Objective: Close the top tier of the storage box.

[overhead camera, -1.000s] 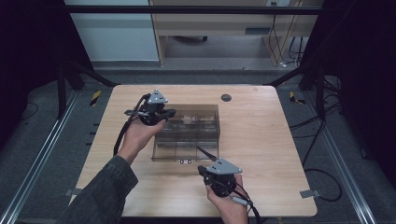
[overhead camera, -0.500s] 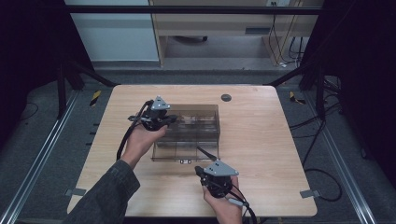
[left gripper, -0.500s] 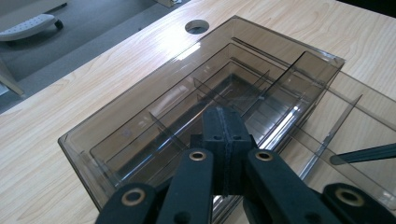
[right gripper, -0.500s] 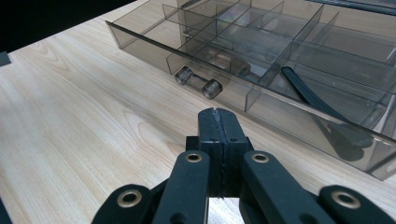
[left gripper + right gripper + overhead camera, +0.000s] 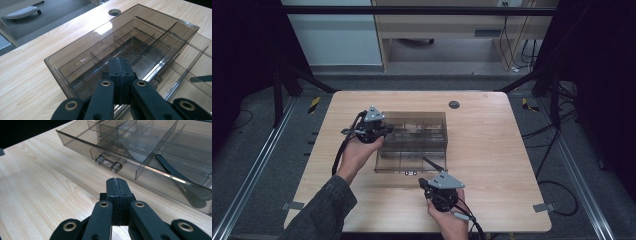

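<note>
While drawer handle (image 5: 108, 163) faces right tongs (image 5: 117, 183), left tongs (image 5: 121, 65) overlook dividers (image 5: 120, 43).

A light wood-grain desk (image 5: 492, 150) with rounded corners carries a smoke-tinted clear plastic organizer box (image 5: 414, 131) near its middle, slightly left. The box's divided drawer (image 5: 409, 161) is pulled out toward the near edge. A round grommet hole (image 5: 454, 104) sits toward the far edge.
</note>
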The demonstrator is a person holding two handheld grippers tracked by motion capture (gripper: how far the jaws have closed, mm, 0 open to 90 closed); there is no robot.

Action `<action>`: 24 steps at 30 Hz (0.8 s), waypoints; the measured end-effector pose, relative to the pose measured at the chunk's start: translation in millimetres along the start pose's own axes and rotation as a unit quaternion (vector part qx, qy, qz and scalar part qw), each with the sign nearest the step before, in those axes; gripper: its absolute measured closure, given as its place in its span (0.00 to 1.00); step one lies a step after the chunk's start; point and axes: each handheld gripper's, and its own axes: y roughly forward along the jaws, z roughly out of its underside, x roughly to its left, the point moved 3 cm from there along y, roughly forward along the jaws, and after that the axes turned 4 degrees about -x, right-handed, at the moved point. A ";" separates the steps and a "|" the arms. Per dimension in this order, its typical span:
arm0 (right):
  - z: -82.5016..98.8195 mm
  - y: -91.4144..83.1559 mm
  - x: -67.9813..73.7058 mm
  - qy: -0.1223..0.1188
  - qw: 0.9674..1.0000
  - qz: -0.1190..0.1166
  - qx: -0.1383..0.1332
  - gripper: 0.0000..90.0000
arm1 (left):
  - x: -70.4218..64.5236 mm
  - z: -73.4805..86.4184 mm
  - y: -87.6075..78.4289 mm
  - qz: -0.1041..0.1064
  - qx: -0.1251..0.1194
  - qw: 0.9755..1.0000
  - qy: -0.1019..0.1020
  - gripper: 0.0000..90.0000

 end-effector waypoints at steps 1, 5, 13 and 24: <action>-0.1 0.3 -0.3 -0.001 1.000 0.000 -0.001 1.00 | 0.7 1.5 -0.4 -0.003 0.003 1.000 0.003 1.00; -0.2 0.8 0.4 0.000 1.000 -0.001 0.000 1.00 | 3.8 4.9 -0.1 -0.004 0.002 1.000 -0.004 1.00; 0.5 1.3 0.3 0.000 1.000 0.003 -0.002 1.00 | 5.4 9.5 1.4 -0.010 0.003 1.000 -0.003 1.00; 0.9 1.6 0.0 0.001 1.000 0.003 -0.004 1.00 | 6.7 18.0 6.2 -0.012 0.009 1.000 -0.007 1.00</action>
